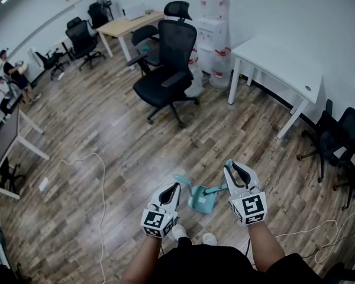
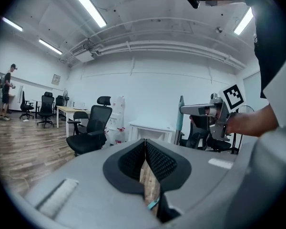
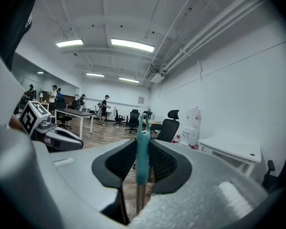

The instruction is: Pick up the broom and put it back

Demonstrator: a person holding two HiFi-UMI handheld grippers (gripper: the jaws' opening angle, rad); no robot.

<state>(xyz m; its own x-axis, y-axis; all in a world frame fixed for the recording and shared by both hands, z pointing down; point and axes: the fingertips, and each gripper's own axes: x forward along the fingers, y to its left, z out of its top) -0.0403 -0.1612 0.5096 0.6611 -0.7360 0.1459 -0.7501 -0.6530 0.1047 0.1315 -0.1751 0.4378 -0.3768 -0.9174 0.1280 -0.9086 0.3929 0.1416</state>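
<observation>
My right gripper is shut on the teal top of the broom handle, which stands upright between its pads. In the right gripper view the broom handle rises past the jaws, its metal shaft running down below. A teal dustpan lies on the wood floor between the two grippers, with a teal piece beside it. My left gripper hangs left of the dustpan, shut with nothing in it. The left gripper view shows the right gripper and the broom handle.
A black office chair stands ahead on the wood floor. A white table and a water dispenser are at the back right. More black chairs sit at the right. A white cable runs across the floor at the left.
</observation>
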